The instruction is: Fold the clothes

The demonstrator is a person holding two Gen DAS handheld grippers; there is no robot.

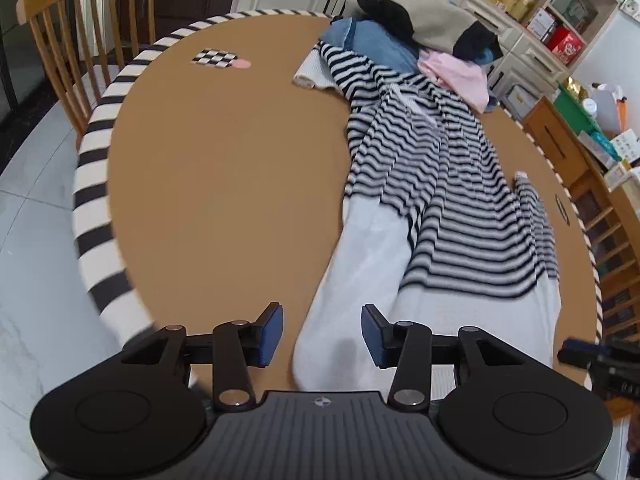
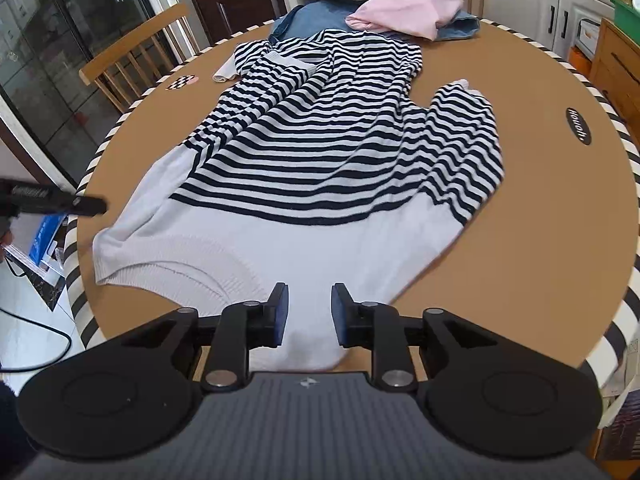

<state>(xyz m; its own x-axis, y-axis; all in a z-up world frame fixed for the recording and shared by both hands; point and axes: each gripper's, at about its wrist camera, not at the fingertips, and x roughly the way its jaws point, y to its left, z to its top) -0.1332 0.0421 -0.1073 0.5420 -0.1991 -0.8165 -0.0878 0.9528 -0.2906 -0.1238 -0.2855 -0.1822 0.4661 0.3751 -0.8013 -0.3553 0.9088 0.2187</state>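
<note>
A sweater with black-and-white stripes and a plain white lower part (image 1: 440,200) (image 2: 340,140) lies spread on the round brown table (image 1: 220,180) (image 2: 560,220), its white hem toward me. My left gripper (image 1: 322,334) stands open low over the hem's left corner, white fabric lying between its blue pads without being pinched. My right gripper (image 2: 308,314) is open a little less wide over the hem's right corner, with cloth between its pads too, untouched. Each view catches a dark piece of the other gripper at its edge.
A pile of other clothes (image 1: 420,28) (image 2: 400,12), grey, black, denim and pink, sits at the table's far side, touching the sweater's top. Wooden chairs (image 1: 72,40) (image 2: 136,64) stand around the striped table rim. Shelves and cabinets (image 1: 560,20) line the right.
</note>
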